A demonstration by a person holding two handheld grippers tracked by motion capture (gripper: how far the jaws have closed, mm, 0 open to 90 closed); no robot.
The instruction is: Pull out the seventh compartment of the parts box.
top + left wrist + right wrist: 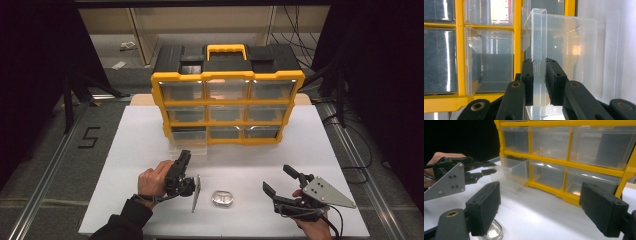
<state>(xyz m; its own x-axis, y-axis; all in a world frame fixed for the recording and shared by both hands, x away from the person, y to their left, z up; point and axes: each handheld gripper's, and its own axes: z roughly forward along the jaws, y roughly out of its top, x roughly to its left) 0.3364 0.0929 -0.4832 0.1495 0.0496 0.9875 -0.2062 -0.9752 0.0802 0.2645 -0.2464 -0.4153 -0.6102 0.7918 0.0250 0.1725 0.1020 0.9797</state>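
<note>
Drawer (189,145) — clear, bottom-left slot of the cabinet (227,106), pulled part way out toward the near side, long axis near–far. Left gripper (539,75) sits just near of it, jaws pinched on its front lip. Pull line runs straight back toward the person. Right gripper (281,181) spread wide, well apart at right; a small shiny object (222,198) lies between the hands.
</note>
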